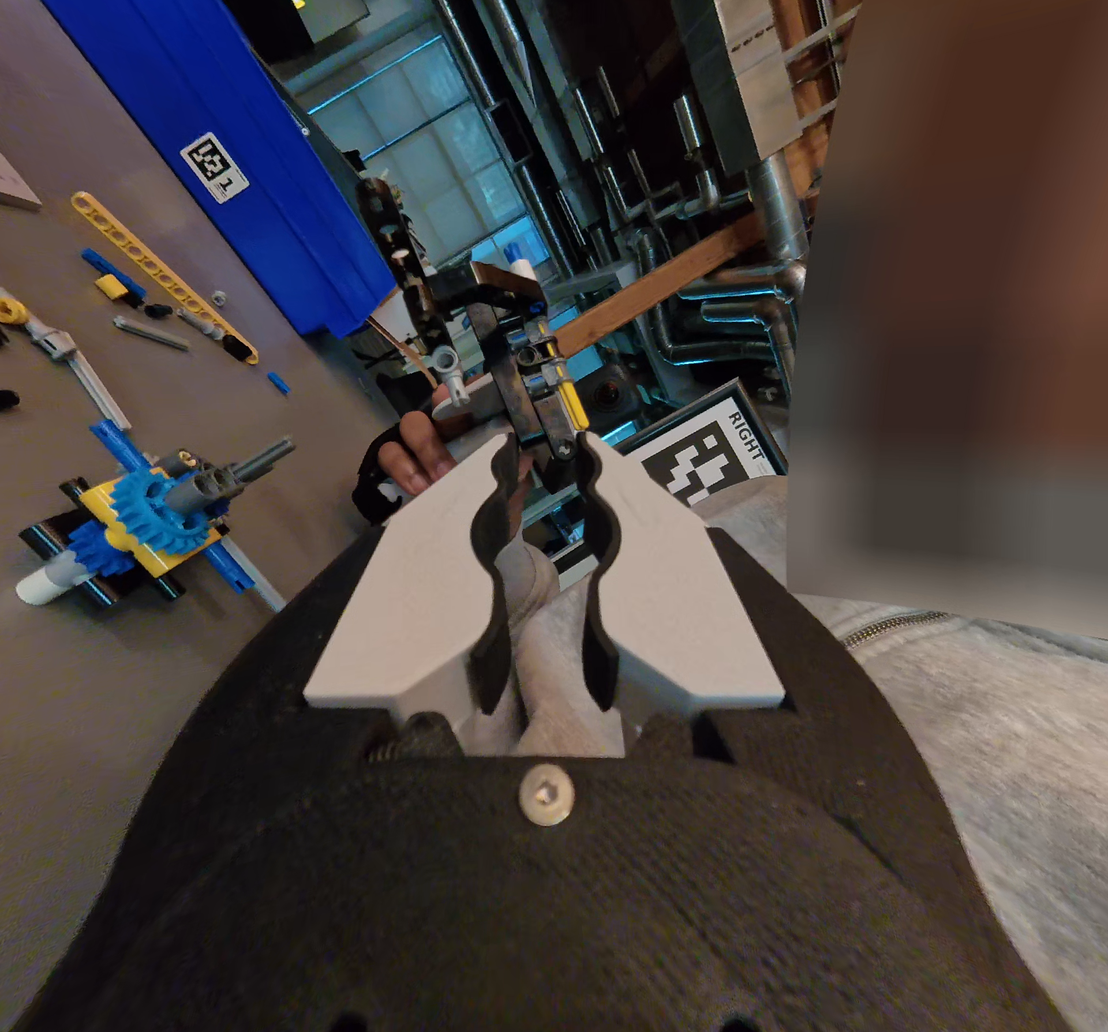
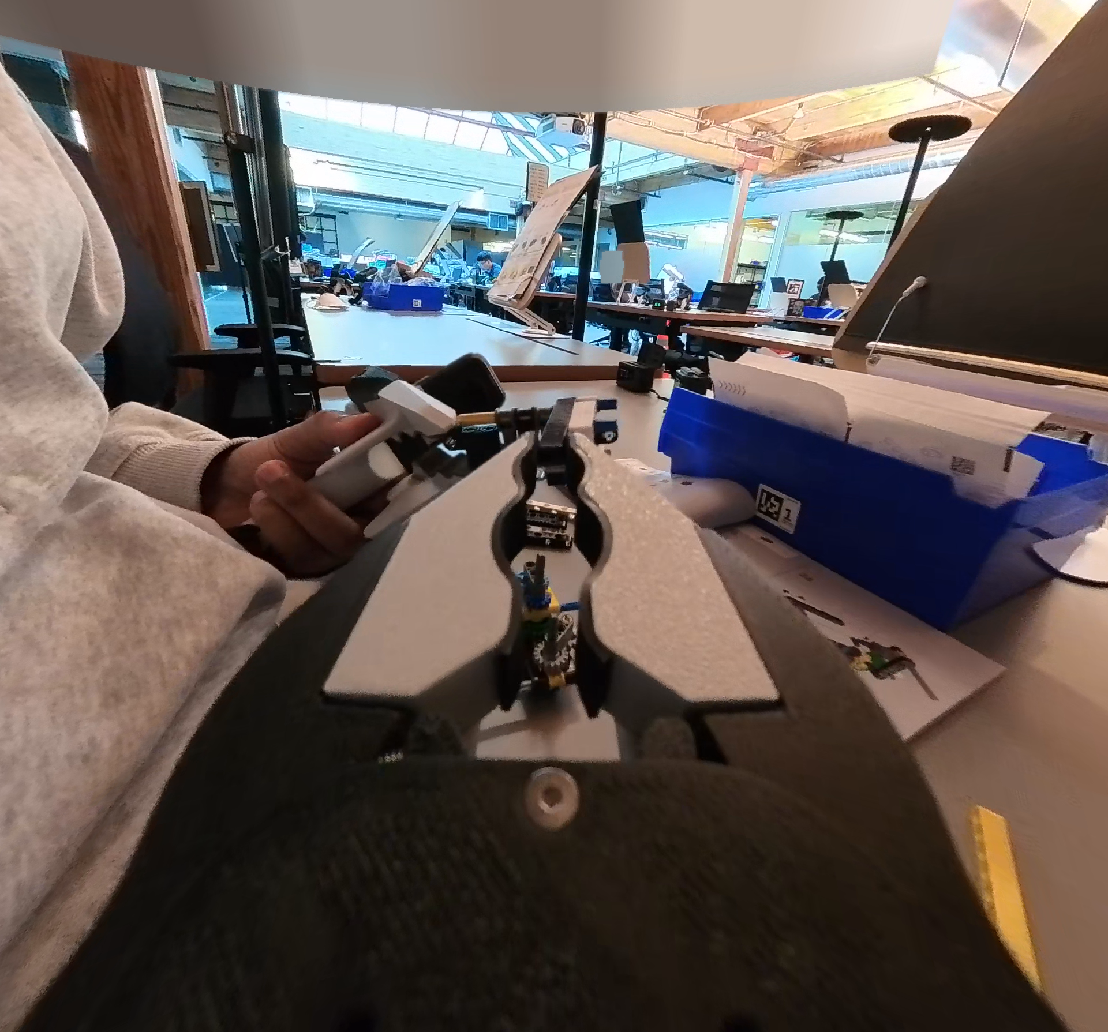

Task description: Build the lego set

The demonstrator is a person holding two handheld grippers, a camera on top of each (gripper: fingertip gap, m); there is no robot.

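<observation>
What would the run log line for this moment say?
left hand-held gripper: shut on lego assembly | right hand-held gripper: shut on same assembly, held midair | gear module: on table

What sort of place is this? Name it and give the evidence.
Most likely an open-plan office or lab workspace. The right wrist view shows rows of long desks with office chairs behind a glass wall; the left wrist view shows exposed ceiling pipes and a blue parts bin.
</observation>
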